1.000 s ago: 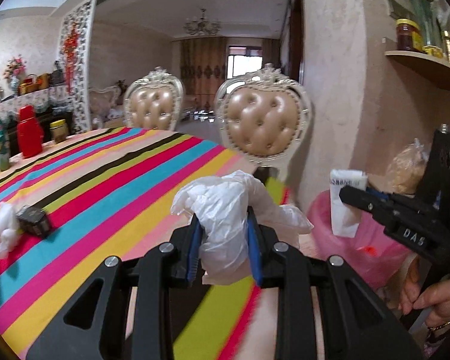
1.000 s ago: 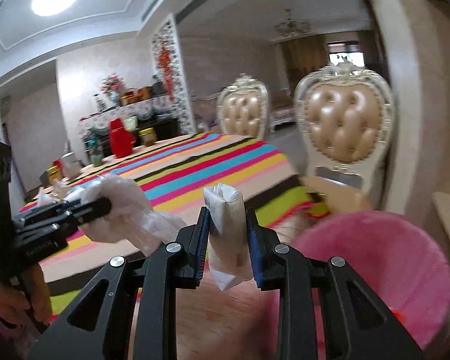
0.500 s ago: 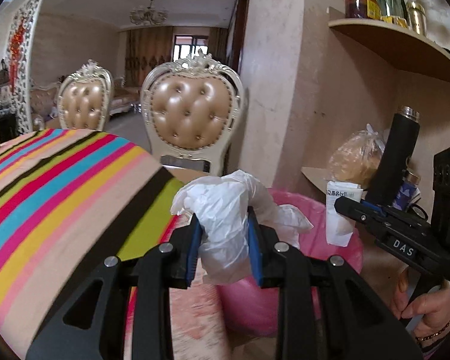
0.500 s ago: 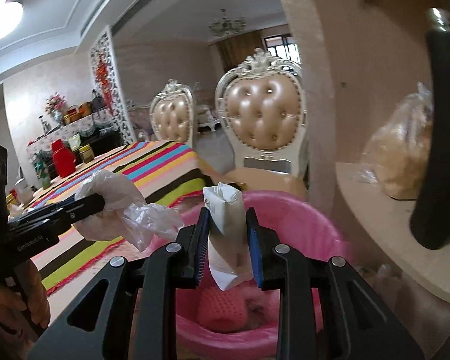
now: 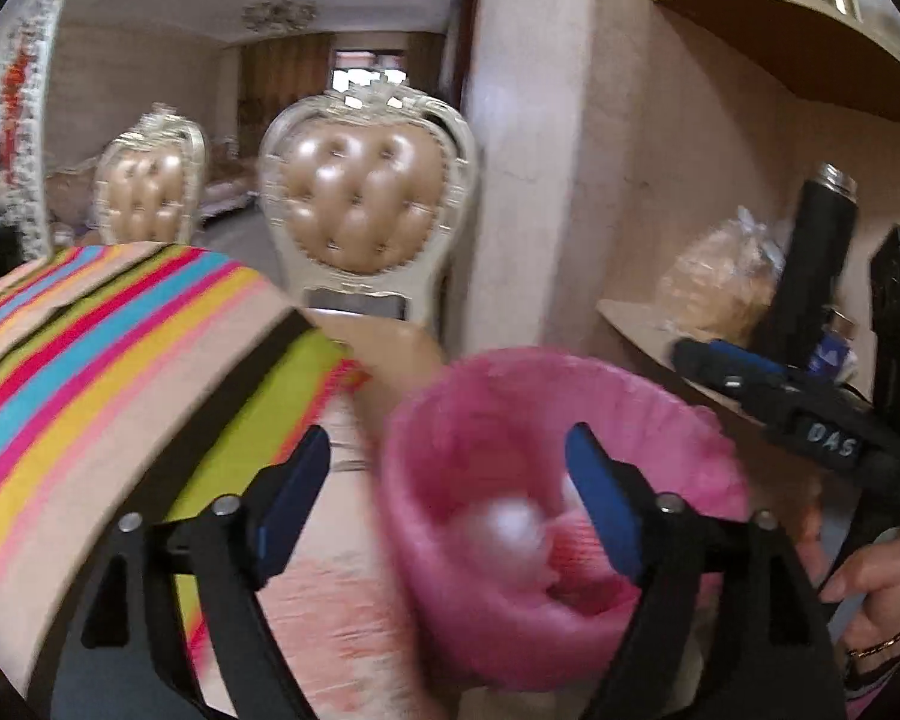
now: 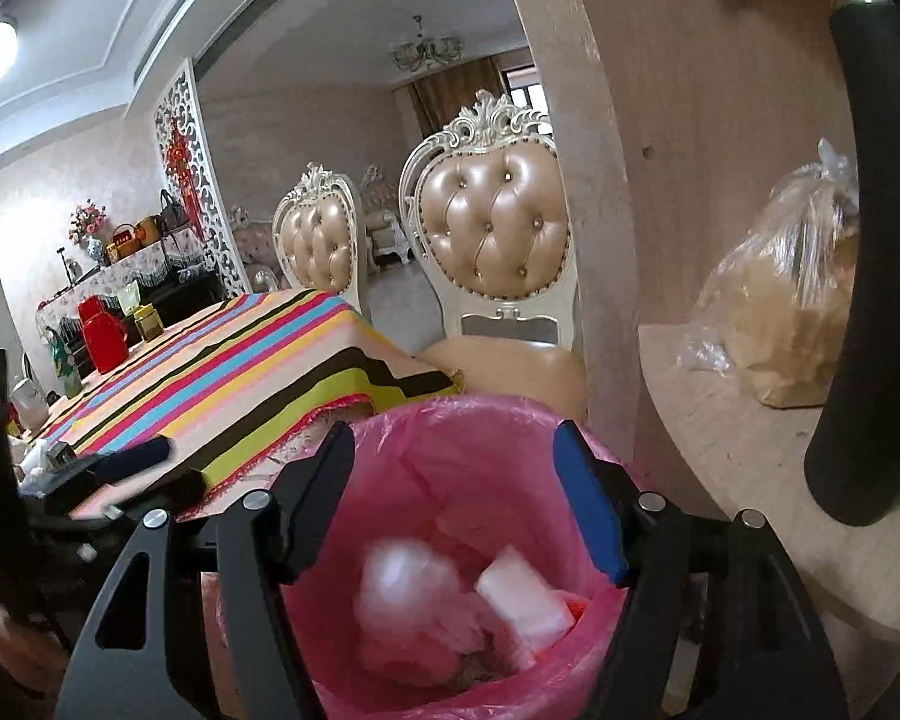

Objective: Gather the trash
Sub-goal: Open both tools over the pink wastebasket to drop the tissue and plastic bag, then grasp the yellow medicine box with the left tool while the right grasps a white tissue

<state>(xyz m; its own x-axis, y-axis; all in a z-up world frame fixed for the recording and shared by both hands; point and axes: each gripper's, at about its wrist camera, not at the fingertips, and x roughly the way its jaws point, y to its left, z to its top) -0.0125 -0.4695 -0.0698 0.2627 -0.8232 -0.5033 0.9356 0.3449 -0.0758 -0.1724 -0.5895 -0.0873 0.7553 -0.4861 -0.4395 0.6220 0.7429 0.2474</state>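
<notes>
Lying blurred in pink-lined bin (image 6: 390,438): crumpled white plastic (image 6: 402,594), white carton (image 6: 525,600); both grippers' fingers just opened wide, empty.

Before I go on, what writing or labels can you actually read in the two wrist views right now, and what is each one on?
"DAS": white letters on the black body of the right tongs, seen from the left wrist view.
Jars on the upper shelf: labels blurred, unreadable.
Small blue item behind the black flask: print too small to read.
White packet in the pink-lined bin: no legible print.
Nothing else readable in either view.
</notes>
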